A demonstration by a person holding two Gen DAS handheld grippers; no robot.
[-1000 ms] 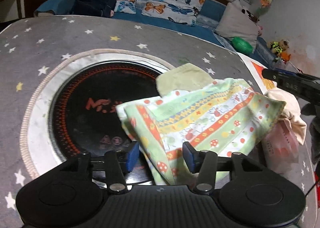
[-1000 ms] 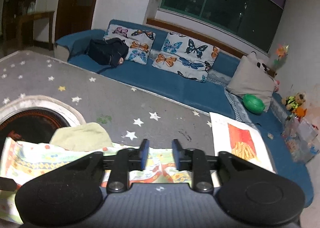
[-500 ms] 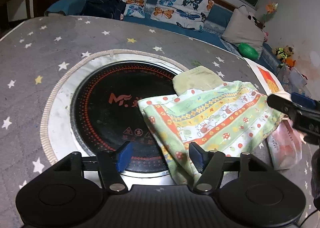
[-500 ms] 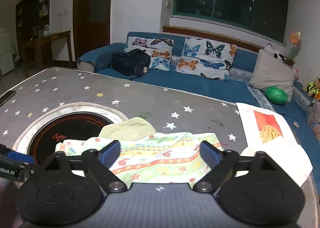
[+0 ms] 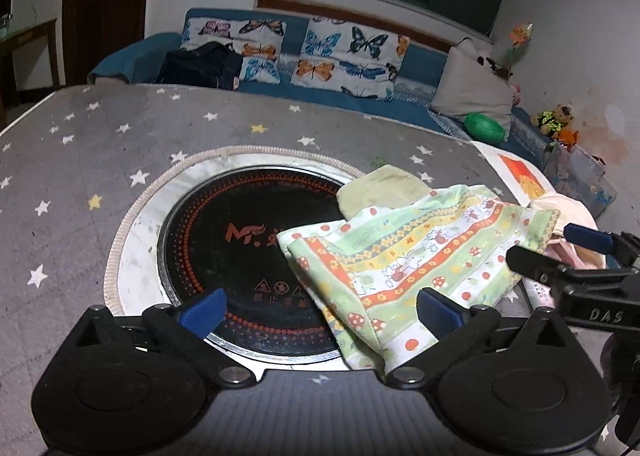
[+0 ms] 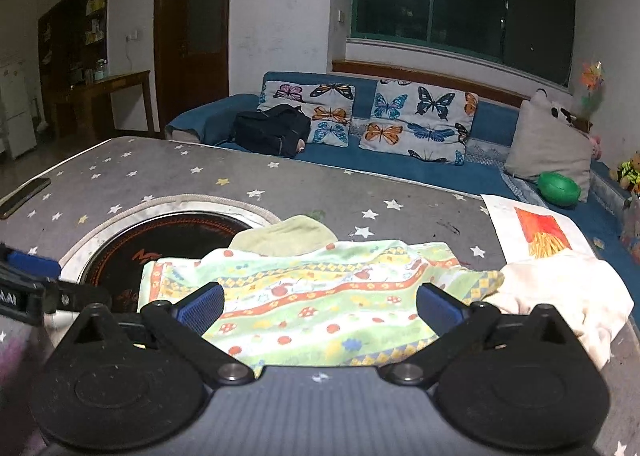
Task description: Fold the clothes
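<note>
— Both pairs of fingers had been spread wider than half a second before, and the left gripper (image 5: 320, 308) had been drawn back from the patterned cloth (image 5: 404, 256). Was anything gripped?

— Nothing was gripped. The jaws of the left gripper were seen wide apart, with only a lower corner of the cloth lying between them, nearer the right-hand finger. The right gripper (image 6: 320, 306) was likewise held apart, and the cloth (image 6: 316, 296) was spread flat just ahead of and between its fingers, touched by neither pad as far as could be told.

— Where was the cloth lying?

— It was laid folded on the grey star-printed table cover (image 5: 80, 176), with one corner overlapping the round black cooktop (image 5: 240, 248) set into the table. A pale green cloth (image 5: 380, 184) was partly covered by its far edge, and a cream garment (image 6: 568, 296) was bunched against its right end. Beyond that, a sheet printed with fries (image 6: 536, 232) was seen at the table edge, and a blue sofa (image 6: 400, 172) with butterfly cushions (image 6: 420, 116) behind.
</note>
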